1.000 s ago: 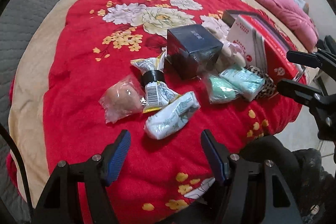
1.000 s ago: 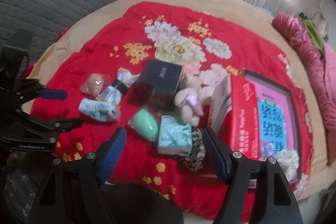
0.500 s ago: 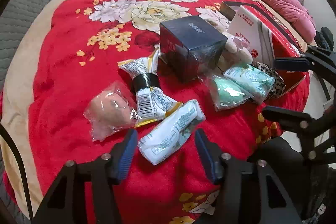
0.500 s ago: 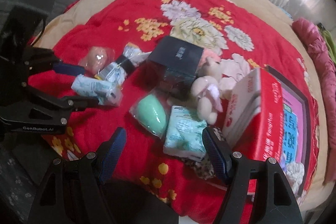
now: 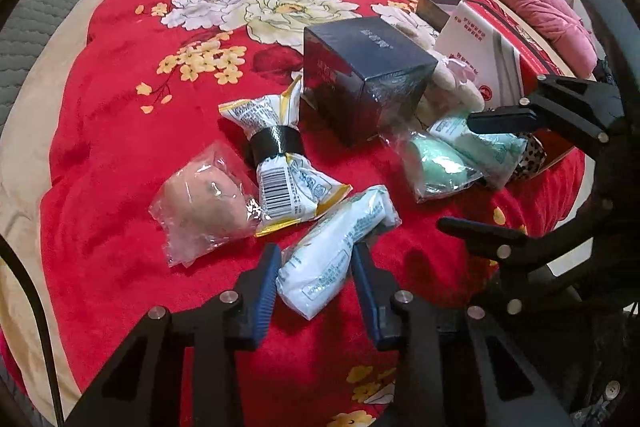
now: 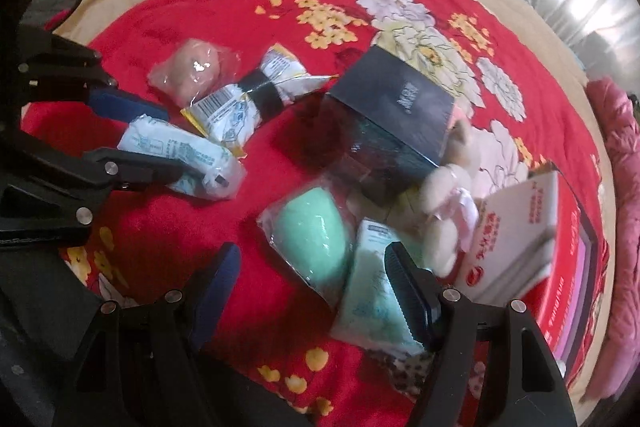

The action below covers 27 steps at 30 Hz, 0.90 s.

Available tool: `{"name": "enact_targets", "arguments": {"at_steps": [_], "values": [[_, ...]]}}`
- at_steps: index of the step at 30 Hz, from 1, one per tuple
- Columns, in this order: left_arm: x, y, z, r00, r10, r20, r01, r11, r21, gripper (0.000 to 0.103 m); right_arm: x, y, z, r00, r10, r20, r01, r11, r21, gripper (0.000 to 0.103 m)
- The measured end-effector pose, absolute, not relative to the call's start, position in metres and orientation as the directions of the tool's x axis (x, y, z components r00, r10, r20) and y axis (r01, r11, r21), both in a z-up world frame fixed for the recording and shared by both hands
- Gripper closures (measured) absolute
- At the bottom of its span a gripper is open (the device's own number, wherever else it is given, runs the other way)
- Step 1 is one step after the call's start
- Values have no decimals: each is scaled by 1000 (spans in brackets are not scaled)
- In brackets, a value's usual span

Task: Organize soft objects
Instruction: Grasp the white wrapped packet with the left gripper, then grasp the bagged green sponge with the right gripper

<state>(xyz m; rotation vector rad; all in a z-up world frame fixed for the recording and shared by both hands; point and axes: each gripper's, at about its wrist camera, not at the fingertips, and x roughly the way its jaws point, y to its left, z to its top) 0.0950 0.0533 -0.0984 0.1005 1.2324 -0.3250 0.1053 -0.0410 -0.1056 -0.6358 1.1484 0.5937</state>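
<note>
A red blanket (image 5: pixel 120 131) printed with white and yellow flowers covers the bed. Near its front edge lies a white packet (image 5: pixel 336 247), a soft roll in crinkled clear wrap with small blue print. The left gripper (image 5: pixel 314 279) has its blue pads on either side of the packet's near end, close against it but not visibly squeezing. The right gripper (image 6: pixel 312 283) is spread wide over a mint-green sponge (image 6: pixel 312 239).
</note>
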Motion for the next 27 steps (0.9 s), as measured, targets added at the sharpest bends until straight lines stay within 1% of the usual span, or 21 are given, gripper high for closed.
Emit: {"name": "enact_targets", "arguments": {"at_steps": [2,3,4,5,6,8,9,16,20,22,27], "values": [[95,53,-100,290,-193,-937,297,949,-104,66,106,-37,-109,305,88,-948,-727,665,-172,27],[95,53,-99,299,-190,-935,296,950,-99,66,106,-34,-111,312,80,-947,-734,653,-186,29],[96,53,-99,302,-190,-934,294,951,-98,66,106,-32,-114,322,65,-945,-740,639,-208,32],[96,53,-100,301,-191,-934,291,951,-100,66,106,-29,-116,326,52,-944,-744,630,-222,41],[97,54,-100,300,-194,-934,288,952,-105,66,107,-28,-119,321,43,-946,-749,623,-225,46],[98,55,-102,297,-202,-933,282,952,-116,66,109,-26,-124,319,38,-947,-750,621,-228,50],[98,55,-102,297,-205,-933,278,953,-121,66,111,-25,-126,316,41,-948,-752,620,-224,55],[99,55,-103,311,-212,-927,250,959,-136,66,115,-29,-123,313,91,-945,-733,656,-180,61],[99,60,-103,308,-236,-922,212,961,-175,66,119,-42,-108,292,170,-941,-690,718,-84,61],[99,62,-103,306,-245,-920,202,961,-189,67,126,-54,-99,276,232,-933,-653,758,-5,61],[99,66,-102,308,-263,-914,173,960,-218,69,132,-74,-84,257,329,-909,-569,812,133,61]]}}
